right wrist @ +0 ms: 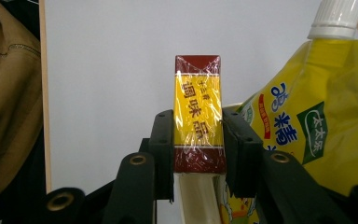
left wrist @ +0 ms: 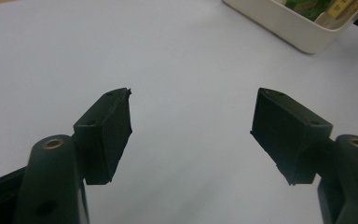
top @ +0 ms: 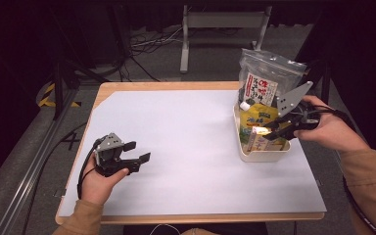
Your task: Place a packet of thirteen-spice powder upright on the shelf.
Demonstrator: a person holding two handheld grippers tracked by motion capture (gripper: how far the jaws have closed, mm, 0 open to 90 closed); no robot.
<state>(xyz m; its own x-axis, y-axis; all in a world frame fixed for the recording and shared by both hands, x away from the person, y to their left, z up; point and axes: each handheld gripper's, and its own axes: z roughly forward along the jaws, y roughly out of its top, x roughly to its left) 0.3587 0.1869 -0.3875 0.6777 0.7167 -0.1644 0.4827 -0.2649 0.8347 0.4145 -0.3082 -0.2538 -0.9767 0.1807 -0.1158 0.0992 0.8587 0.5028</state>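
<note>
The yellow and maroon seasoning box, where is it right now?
The seasoning box is clamped between the right gripper's jaws, over the white bin at the table's right side, beside the yellow spouted pouch.

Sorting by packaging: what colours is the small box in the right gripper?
Yellow with dark red ends, clearest in the right gripper view.

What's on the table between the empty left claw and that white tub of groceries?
Nothing: in the high view, the white sheet between the left claw and the tub is bare.

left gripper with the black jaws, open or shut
Open. The left gripper has its black jaws spread wide apart over the bare white table, with nothing between them.
</note>
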